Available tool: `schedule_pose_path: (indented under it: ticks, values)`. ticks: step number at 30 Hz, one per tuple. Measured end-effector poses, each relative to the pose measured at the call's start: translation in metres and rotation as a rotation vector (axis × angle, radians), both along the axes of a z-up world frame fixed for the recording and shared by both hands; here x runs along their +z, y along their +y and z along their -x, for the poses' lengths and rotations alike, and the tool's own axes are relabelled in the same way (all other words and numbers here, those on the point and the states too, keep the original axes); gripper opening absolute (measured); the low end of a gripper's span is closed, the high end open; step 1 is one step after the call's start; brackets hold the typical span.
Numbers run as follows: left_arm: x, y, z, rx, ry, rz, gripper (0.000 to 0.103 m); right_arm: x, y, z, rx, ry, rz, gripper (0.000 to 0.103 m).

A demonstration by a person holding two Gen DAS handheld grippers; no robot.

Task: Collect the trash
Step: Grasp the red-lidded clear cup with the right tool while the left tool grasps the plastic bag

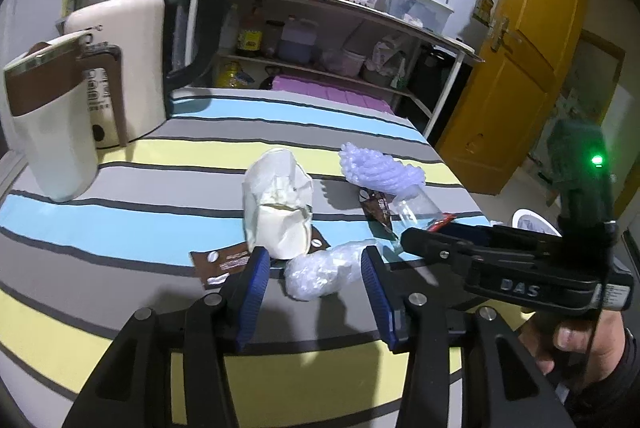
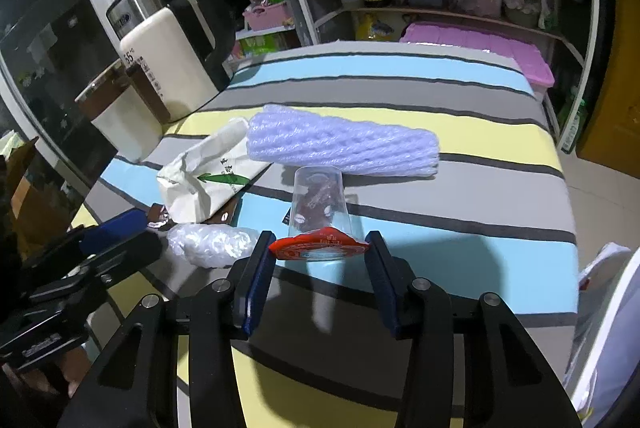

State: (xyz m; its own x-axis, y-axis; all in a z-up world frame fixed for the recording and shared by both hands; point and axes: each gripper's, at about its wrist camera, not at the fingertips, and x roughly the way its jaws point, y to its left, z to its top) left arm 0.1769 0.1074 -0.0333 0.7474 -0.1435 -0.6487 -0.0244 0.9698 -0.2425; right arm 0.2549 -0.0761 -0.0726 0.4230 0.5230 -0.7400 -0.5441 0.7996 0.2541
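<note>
1. Left gripper [image 1: 312, 264]: jaws wide, straddling crumpled clear plastic wad [image 1: 320, 274], pads clear of it.
2. Right gripper [image 2: 320, 248]: closed on red-lidded clear cup [image 2: 320, 224], near striped table [image 2: 500, 228] front edge.

On the table [image 2: 460, 188], kettle [image 2: 176, 40] and mug [image 2: 120, 116] sit at the far left corner; foam sleeve [image 2: 340, 146] lies mid-table, paper bag [image 2: 204, 176] left of it, cup [image 2: 318, 212] just in front.

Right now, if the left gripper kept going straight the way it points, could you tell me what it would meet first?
Most likely the crumpled clear plastic wad, lying on the striped tablecloth between the open left gripper's fingers; depth is uncertain.
</note>
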Motion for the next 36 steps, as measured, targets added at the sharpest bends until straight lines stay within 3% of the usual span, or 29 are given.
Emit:
schedule_pose_path:
  ticks: [9,14,16,23,26,28,36]
  values:
    - [-0.011,-0.008,-0.019,-0.062,0.034,-0.013,0.050,0.005,-0.020,0.017,-0.009,0.000,-0.022,0.047]
    - [-0.009,-0.023,-0.010,-0.180,0.033,0.015,0.050,0.007,-0.032,0.024,-0.019,-0.002,-0.027,0.047]
    - [-0.008,-0.032,-0.008,-0.201,0.029,-0.009,0.050,0.008,-0.036,0.026,-0.025,-0.004,-0.030,0.047]
    - [-0.015,-0.043,-0.023,-0.140,0.077,-0.096,0.050,0.009,-0.055,0.031,-0.061,-0.001,-0.041,0.047]
    - [-0.022,-0.049,-0.028,-0.140,0.119,-0.126,0.031,0.010,-0.061,0.033,-0.070,-0.005,-0.045,0.047]
    - [-0.021,-0.054,-0.026,-0.136,0.114,-0.142,0.030,0.012,-0.064,0.036,-0.075,-0.010,-0.046,0.047]
    - [-0.013,-0.065,-0.003,-0.115,0.073,-0.112,0.028,0.017,-0.080,0.051,-0.094,-0.031,-0.049,0.047]
